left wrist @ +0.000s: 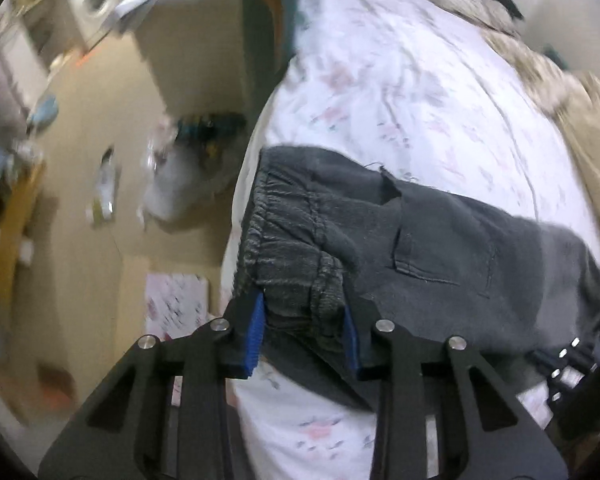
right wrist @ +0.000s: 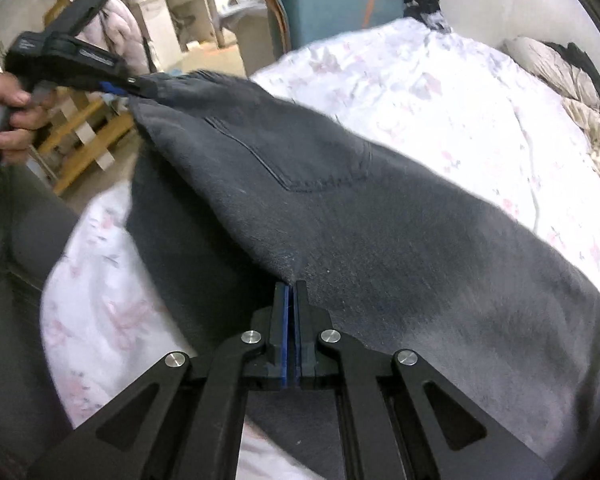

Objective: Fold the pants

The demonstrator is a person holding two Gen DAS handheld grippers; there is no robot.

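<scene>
Both clamped on pants: left claw at elastic waistband, right claw pinching fabric edge, over bed.

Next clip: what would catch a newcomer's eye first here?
The dark grey pants dominate, draped across a floral bedsheet. The left gripper clamps their bunched elastic waistband; the right gripper is shut on an edge farther along.

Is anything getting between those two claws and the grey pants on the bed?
Nothing visible. The left gripper is clamped on the pants at the waistband, and the right gripper pinches the pants' edge directly.
</scene>
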